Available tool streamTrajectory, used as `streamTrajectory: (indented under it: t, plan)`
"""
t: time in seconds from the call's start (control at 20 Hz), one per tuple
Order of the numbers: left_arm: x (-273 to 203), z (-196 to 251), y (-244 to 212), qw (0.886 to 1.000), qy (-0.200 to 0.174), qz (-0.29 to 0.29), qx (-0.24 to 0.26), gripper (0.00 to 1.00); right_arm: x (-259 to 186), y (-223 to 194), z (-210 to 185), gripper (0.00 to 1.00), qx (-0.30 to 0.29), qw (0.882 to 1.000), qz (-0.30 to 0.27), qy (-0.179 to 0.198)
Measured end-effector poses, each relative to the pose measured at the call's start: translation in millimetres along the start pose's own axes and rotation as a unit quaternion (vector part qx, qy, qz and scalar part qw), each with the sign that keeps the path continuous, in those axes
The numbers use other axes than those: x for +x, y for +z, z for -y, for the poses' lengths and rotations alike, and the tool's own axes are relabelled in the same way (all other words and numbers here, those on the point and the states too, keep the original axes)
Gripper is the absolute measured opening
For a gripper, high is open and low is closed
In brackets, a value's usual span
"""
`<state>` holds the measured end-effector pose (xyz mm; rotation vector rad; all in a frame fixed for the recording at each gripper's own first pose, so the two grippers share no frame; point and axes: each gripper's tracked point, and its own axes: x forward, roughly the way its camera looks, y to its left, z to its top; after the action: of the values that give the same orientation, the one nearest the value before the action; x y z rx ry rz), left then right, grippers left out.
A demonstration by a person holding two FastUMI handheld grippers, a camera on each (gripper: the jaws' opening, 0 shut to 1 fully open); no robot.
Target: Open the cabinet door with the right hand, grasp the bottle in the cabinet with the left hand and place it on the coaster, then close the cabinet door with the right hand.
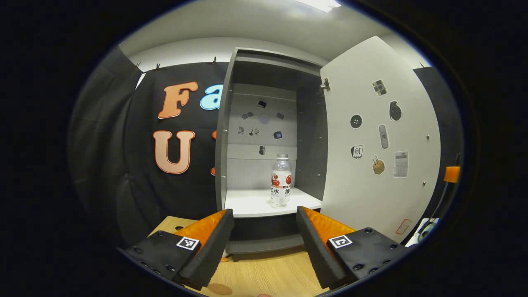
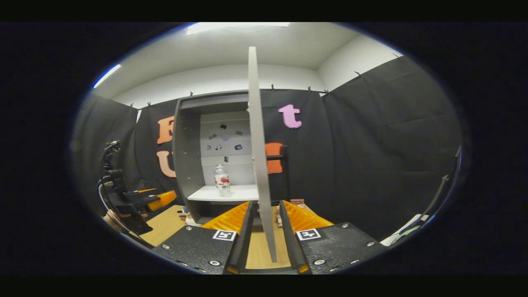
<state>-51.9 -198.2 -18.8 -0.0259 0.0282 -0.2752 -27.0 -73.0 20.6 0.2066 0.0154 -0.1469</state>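
Note:
The grey cabinet (image 1: 222, 144) stands with its white door (image 1: 379, 136) swung wide to the right. Inside, a clear bottle (image 1: 281, 179) with a red-and-white label stands upright on the white shelf (image 1: 251, 202). My left gripper (image 1: 264, 212) is open in front of the shelf, short of the bottle, nothing between its fingers. In the right gripper view the door (image 2: 258, 144) runs edge-on between the fingers of my right gripper (image 2: 265, 203), with narrow gaps on both sides. The bottle (image 2: 222, 180) shows left of the door. A brown round coaster (image 1: 218, 288) lies on the table below my left gripper.
The wooden table (image 1: 268, 272) carries the cabinet. Stickers dot the door's inner face and the cabinet's back wall. In the right gripper view the left gripper (image 2: 159, 200) and the hand (image 2: 109, 218) holding it are at the far left. Black cloth walls surround the booth.

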Motion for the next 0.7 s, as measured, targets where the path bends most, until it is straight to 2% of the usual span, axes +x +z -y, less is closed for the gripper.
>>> streamTrajectory:
  t: [0.05,0.1,0.25,0.3,0.45,0.6,0.7]
  plan:
    - [3.8,0.7,-3.0,1.0,-0.005,-0.004,-0.005,0.98,1.0,-0.3,-2.5,0.47,-0.001,1.0,0.0,0.007]
    - [7.4,1.6,-5.8,1.0,-0.011,-0.007,-0.01,0.98,2.0,-1.7,-6.9,0.46,-0.002,1.0,-0.002,0.014]
    - [25.0,0.2,-8.6,0.999,-0.029,-0.009,-0.02,0.98,5.0,-3.7,-19.4,0.58,-0.004,1.0,-0.005,0.029]
    - [32.4,-0.8,-9.5,0.999,-0.035,-0.008,-0.021,0.98,7.2,-3.9,-22.7,0.56,-0.006,0.999,-0.005,0.031]
    - [59.0,-1.9,-12.0,0.998,-0.053,-0.008,-0.02,0.98,17.8,-4.8,-30.2,0.67,-0.007,1.0,-0.002,0.03]
    - [90.5,-1.5,-16.2,0.997,-0.073,-0.007,-0.012,0.98,23.9,-7.0,-33.9,0.74,-0.005,1.0,-0.001,0.024]
    - [113.7,0.7,-15.8,0.996,-0.089,-0.002,-0.01,0.98,29.7,-7.8,-34.6,0.82,-0.007,1.0,-0.002,0.016]
